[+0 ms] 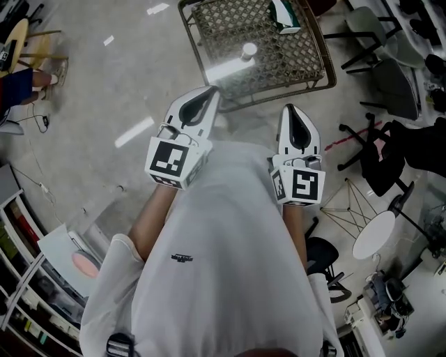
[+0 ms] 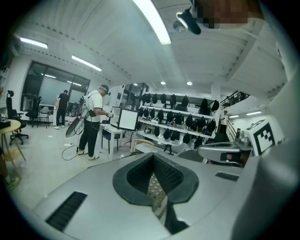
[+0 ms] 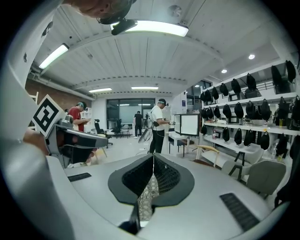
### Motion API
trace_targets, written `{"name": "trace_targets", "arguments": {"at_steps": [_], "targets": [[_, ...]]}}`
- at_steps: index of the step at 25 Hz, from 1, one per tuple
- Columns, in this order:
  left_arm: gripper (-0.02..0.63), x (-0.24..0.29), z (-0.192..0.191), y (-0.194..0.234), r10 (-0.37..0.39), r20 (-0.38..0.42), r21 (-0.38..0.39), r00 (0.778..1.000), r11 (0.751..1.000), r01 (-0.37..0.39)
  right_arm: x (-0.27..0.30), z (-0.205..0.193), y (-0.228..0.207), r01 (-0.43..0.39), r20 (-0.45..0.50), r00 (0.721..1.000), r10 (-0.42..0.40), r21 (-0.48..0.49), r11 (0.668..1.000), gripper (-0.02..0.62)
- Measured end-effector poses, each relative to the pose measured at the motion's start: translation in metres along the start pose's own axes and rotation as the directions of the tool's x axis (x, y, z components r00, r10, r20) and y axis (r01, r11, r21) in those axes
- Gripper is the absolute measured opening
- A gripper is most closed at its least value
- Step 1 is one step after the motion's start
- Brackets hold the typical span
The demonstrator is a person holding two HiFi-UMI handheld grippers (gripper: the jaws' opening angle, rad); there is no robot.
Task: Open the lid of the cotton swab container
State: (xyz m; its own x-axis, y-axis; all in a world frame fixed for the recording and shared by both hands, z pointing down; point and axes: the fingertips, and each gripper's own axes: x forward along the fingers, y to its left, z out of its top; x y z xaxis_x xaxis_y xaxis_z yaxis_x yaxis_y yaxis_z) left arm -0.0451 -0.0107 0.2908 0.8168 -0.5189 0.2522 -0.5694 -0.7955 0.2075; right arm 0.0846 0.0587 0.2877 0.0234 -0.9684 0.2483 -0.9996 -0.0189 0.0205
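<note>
In the head view a small white round container (image 1: 249, 50) stands on a wire-mesh table top (image 1: 306, 63), beyond both grippers; I cannot tell how its lid stands. My left gripper (image 1: 209, 92) is held in front of the person's white shirt with its tip near the table's front edge, and its jaws are shut on nothing. My right gripper (image 1: 290, 109) is level with it on the right, also shut and empty. Along the left gripper (image 2: 152, 158) and the right gripper (image 3: 153, 157) I see only the closed black pads and the room; the container is in neither gripper view.
A green-and-white object (image 1: 284, 17) lies at the mesh table's far side. Black office chairs (image 1: 390, 77) and a round white stool (image 1: 373, 235) are on the right, shelving (image 1: 28, 279) on the left. People (image 2: 93, 122) (image 3: 159, 124) stand farther off in the room.
</note>
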Motion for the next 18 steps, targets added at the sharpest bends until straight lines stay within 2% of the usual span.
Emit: {"name": "trace_targets", "arguments": {"at_steps": [8,18], "targets": [[0.003,0.026,0.001,-0.013,-0.026,-0.045,0.017,0.999,0.999,0.027,0.016,-0.001,-0.024,-0.005,0.01,1.0,0.005,0.042,0.999,0.0],[0.003,0.068,-0.02,-0.003,-0.055,-0.116,0.016,0.992,0.998,0.057,0.047,-0.017,-0.041,-0.029,-0.042,0.999,0.03,0.043,0.999,0.002]]}}
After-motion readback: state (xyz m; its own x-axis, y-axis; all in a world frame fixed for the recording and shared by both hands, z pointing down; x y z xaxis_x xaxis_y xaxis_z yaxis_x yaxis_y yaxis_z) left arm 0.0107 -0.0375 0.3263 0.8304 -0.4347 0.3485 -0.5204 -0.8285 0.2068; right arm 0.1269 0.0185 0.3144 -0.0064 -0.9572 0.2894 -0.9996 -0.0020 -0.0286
